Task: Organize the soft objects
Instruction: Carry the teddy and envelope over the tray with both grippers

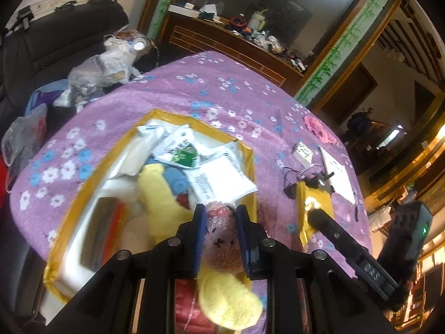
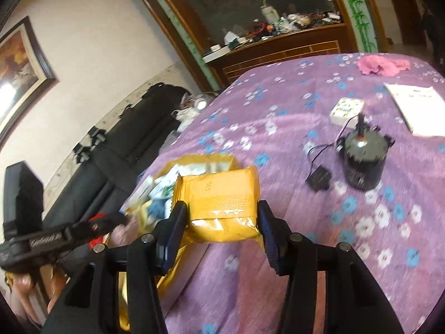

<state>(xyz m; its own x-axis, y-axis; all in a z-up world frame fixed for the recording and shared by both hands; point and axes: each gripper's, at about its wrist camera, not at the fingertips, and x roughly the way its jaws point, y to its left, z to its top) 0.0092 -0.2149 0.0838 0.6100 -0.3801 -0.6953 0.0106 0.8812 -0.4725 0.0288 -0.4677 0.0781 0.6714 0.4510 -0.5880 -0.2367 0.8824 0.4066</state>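
Note:
My left gripper (image 1: pixel 219 208) is shut on a small plush toy (image 1: pixel 222 245) with a pinkish-brown head and a yellow body. It hangs over an open box with yellow-taped edges (image 1: pixel 178 117). In the box lie white packets (image 1: pixel 222 175) and a yellow plush (image 1: pixel 158 194). My right gripper (image 2: pixel 222 214) is shut on a yellow padded packet (image 2: pixel 219 194), held above the purple flowered cloth just right of the box (image 2: pixel 194 164). In the left wrist view that packet (image 1: pixel 314 197) hangs at the right gripper's tip (image 1: pixel 314 214).
A pink cloth (image 2: pixel 381 65), a small white box (image 2: pixel 346 110), a white booklet (image 2: pixel 417 105) and a black cylindrical device with wires (image 2: pixel 363 164) lie on the table's right part. Plastic bags (image 1: pixel 97 72) sit on a dark sofa beyond the left edge. A cluttered wooden sideboard (image 1: pixel 236 47) stands behind.

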